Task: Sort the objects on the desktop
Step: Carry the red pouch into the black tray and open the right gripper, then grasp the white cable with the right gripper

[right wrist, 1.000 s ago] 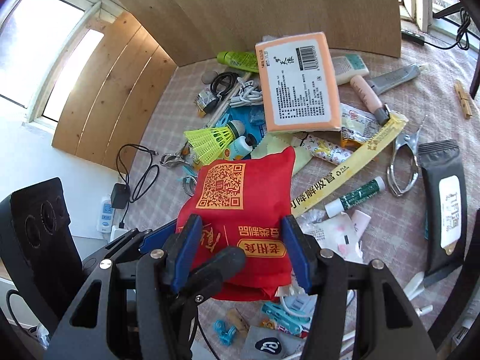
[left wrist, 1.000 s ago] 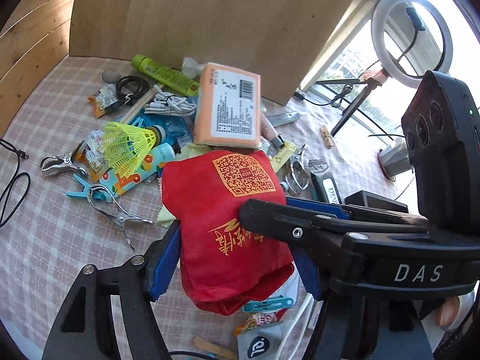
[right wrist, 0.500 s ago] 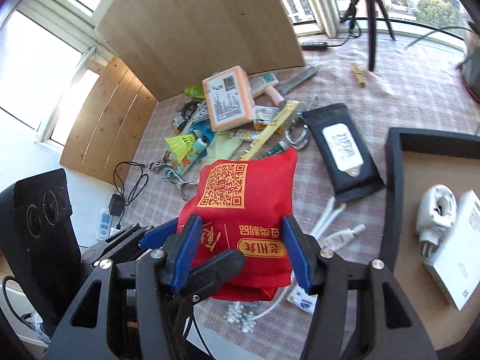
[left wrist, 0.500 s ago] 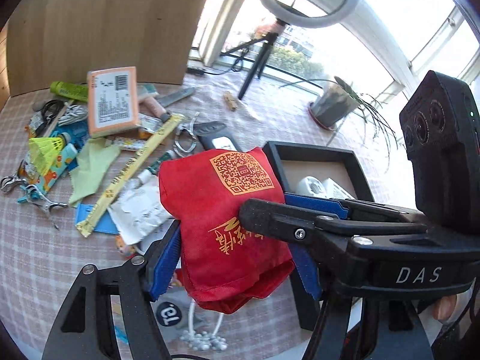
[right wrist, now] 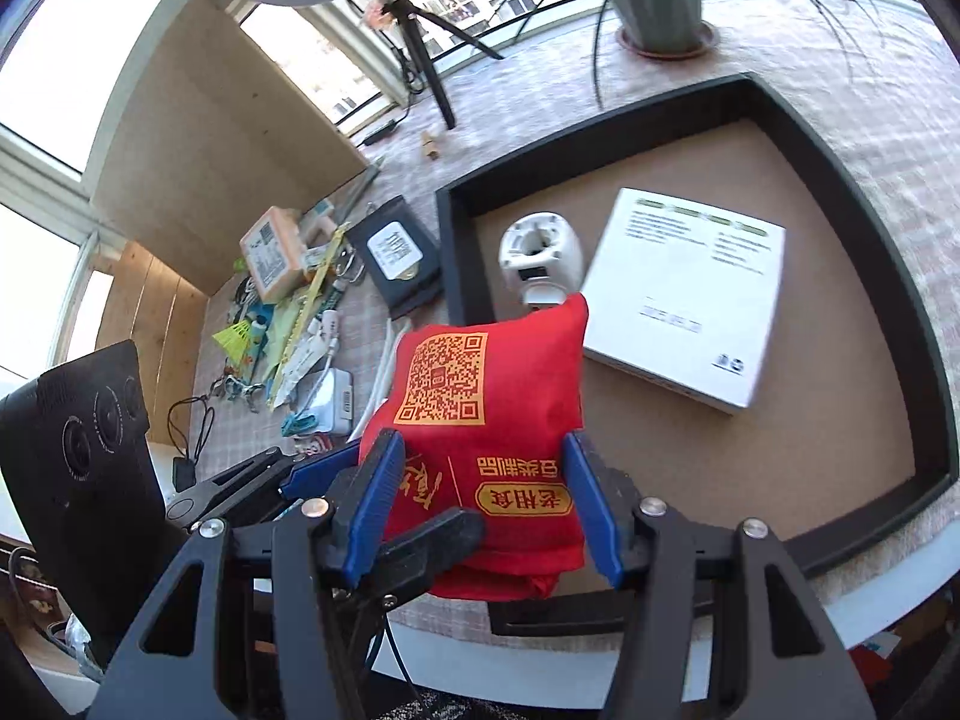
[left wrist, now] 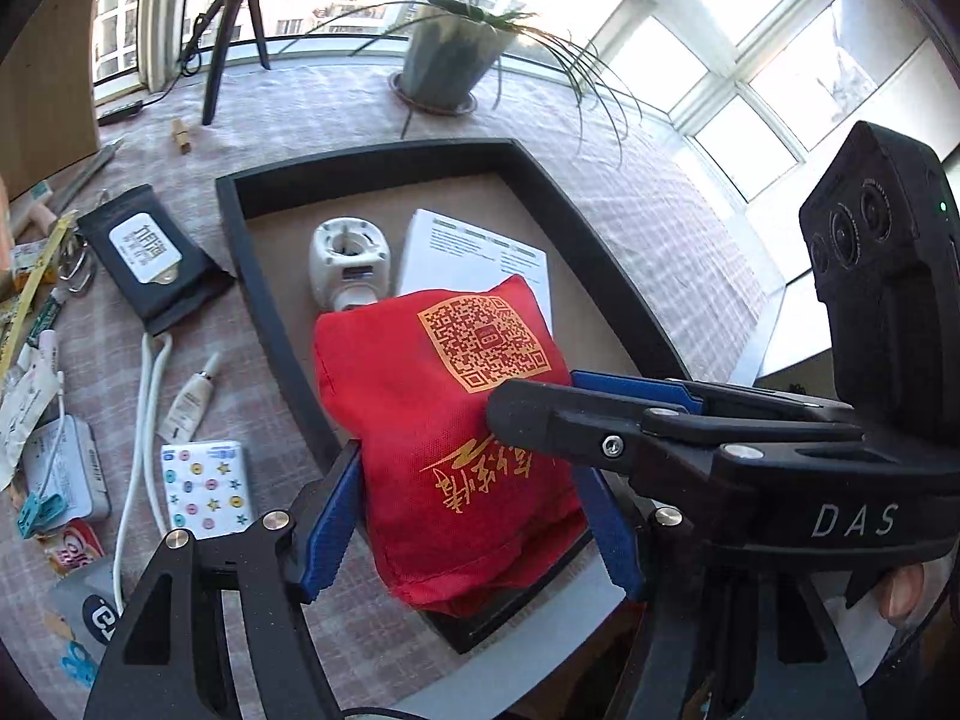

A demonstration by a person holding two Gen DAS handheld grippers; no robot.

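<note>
Left wrist view: the left hand-held gripper (left wrist: 471,516) grasps a red fabric pouch (left wrist: 444,438) printed with a gold QR code, its blue pads pressed against both sides. The right hand-held gripper (left wrist: 540,402) reaches in from 3 o'clock and clamps the same pouch. A second ago the pouch hung over the clutter pile; now it hangs over the near left corner of a black tray (left wrist: 252,276), so the carry is nearly done and, in my judgement, only lowering and release remain. Inside the tray, at 12 o'clock from the pouch, sit a white plug adapter (left wrist: 348,264) and a white booklet (left wrist: 480,258). On the checked table (left wrist: 630,180), at 9 o'clock, lie a black wipes pack (left wrist: 150,252), a white cable (left wrist: 144,396) and a small tissue pack with coloured dots (left wrist: 207,489). A potted plant (left wrist: 450,66) stands at 12 o'clock.

Right wrist view: the right hand-held gripper (right wrist: 480,498) grips the pouch (right wrist: 480,414) at its lower edge; the left hand-held gripper (right wrist: 336,474) comes in from 9 o'clock. This view alone shows the whole tray (right wrist: 870,252), with plenty of bare floor at 3 o'clock, and the remaining pile: an orange packet (right wrist: 270,255) and a yellow shuttlecock (right wrist: 234,339) at 10 o'clock. Only the left view shows the tissue pack.
</note>
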